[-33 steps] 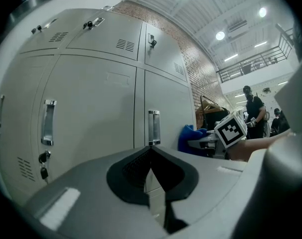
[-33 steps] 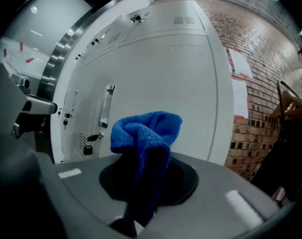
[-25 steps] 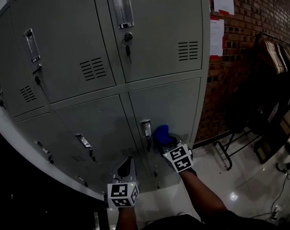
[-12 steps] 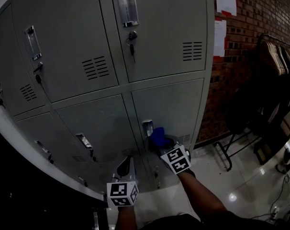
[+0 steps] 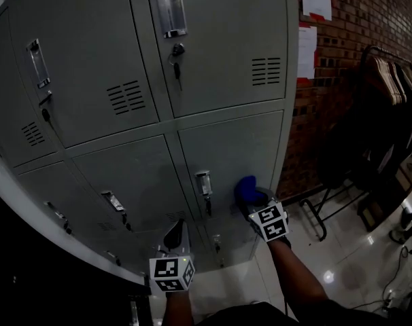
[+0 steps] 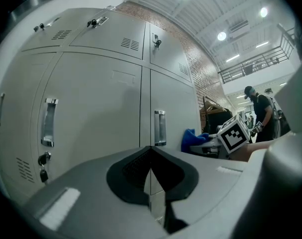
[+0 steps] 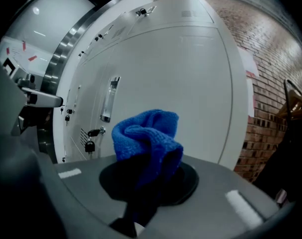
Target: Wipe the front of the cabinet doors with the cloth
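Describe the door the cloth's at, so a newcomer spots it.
Grey locker bank beside the brick wall. In the column nearest the wall, it's the door under the topmost visible one. Only there does the right gripper hold a blue cloth.

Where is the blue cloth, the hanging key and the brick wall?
blue cloth (image 7: 148, 133): right gripper view, bunched middle.
hanging key (image 5: 177, 65): head view, its dangling part.
brick wall (image 5: 369, 15): head view, bare bricks.

The cloth (image 5: 245, 188) is sitting between the jaws of the right gripper (image 5: 252, 200), at the lower right cabinet door (image 5: 236, 145), right of its handle (image 5: 204, 182). The left gripper (image 5: 177, 235) is hanging lower left. A brick wall (image 5: 355, 53) is standing right of the cabinet.
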Motion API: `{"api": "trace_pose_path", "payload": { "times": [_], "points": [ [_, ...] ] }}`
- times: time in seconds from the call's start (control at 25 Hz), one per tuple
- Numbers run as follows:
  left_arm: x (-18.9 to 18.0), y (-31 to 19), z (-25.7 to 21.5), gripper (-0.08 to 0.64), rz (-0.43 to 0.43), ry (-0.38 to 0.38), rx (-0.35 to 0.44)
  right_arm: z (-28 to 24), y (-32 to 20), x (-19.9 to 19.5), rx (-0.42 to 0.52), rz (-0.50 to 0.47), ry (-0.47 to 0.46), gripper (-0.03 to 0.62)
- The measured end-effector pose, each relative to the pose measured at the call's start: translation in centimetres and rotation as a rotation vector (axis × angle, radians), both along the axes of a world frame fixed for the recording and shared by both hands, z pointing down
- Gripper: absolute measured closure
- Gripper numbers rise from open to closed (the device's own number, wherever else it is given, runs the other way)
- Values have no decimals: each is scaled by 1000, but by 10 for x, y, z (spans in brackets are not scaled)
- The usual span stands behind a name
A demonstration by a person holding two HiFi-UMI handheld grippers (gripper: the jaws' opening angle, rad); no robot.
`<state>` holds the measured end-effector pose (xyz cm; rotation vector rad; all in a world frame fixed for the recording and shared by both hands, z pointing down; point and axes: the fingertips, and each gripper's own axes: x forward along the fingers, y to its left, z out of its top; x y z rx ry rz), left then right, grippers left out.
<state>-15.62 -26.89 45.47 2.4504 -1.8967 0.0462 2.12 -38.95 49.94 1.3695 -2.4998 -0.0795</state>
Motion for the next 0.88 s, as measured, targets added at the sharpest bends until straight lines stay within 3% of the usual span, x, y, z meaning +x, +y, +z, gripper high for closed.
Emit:
{"api": "trace_pose_path", "payload": {
  "times": [0.44, 0.88],
  "points": [
    [16, -7, 2, 546, 26, -7, -6, 9, -14, 58, -21, 106, 15, 537],
    [17, -7, 10, 546, 18, -6, -21, 14, -15, 79, -17, 128, 5, 537]
  ]
}}
